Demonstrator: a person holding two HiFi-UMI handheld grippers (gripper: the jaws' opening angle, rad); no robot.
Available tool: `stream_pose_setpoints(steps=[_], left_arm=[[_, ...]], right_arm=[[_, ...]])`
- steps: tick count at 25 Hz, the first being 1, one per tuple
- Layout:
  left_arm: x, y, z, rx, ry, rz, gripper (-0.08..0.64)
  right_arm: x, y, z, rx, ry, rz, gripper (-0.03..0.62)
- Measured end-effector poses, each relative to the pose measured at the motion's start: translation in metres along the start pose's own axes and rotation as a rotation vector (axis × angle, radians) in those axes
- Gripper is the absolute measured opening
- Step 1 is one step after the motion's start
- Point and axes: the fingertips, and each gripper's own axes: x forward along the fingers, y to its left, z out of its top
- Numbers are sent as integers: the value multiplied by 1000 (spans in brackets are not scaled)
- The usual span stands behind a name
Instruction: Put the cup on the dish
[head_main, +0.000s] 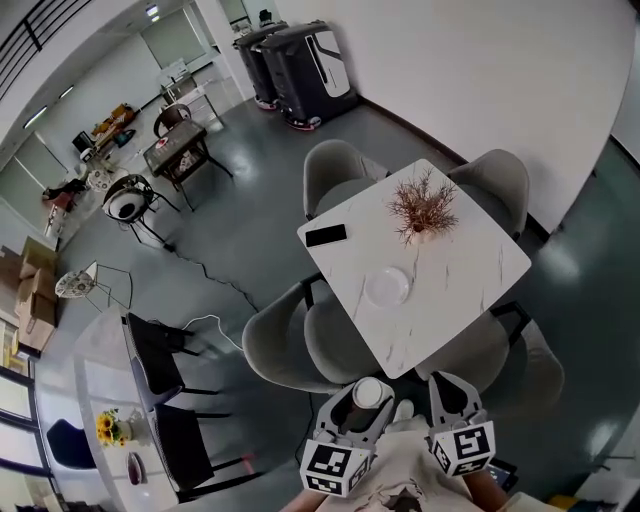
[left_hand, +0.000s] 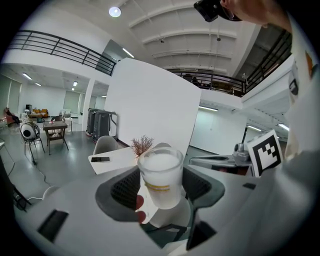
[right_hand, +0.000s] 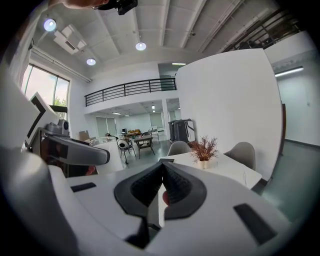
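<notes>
Transport step, judged: left gripper (left_hand: 160, 194) is clamped on the upright cup (left_hand: 161, 175), held in the air well short of the dish (head_main: 387, 286); right gripper (right_hand: 162, 187) has jaws together, empty; next move likely needs a forward reach, then a level set-down on the dish.

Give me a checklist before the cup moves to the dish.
1. Grip: left gripper shut on cup. Ok.
2. Cup upright in the left gripper view. Ok.
3. Cup contents: frosted wall, cannot tell.
4. Dish bare, nothing on it. Ok.
5. Cup above dish: not ok, it hangs off the near corner of the table.
6. Way in: phone and plant lie beyond the dish; right gripper shut, empty, off to the side. Ok.
</notes>
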Motion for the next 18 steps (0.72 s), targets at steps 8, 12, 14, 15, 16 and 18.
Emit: stream_pose_setpoints(steps=[8, 12, 14, 15, 16, 18], left_arm=[[45, -15, 3, -6, 37, 41, 267], [56, -18, 4, -13, 79, 40, 267], [62, -20, -1, -32, 111, 30, 267], [66, -18, -3, -33, 121, 31, 267], [70, -15, -4, -28, 127, 37, 267], [77, -7, -6, -9, 131, 50, 267]], right_arm=[[13, -56, -5, 54, 13, 8, 5], [19, -69, -3, 97, 15, -1, 5], [18, -74, -8, 116, 37, -7, 5], [19, -76, -9, 120, 45, -10, 5], [21, -78, -11, 121, 52, -12, 5], [27, -81, -15, 114, 66, -16, 5]])
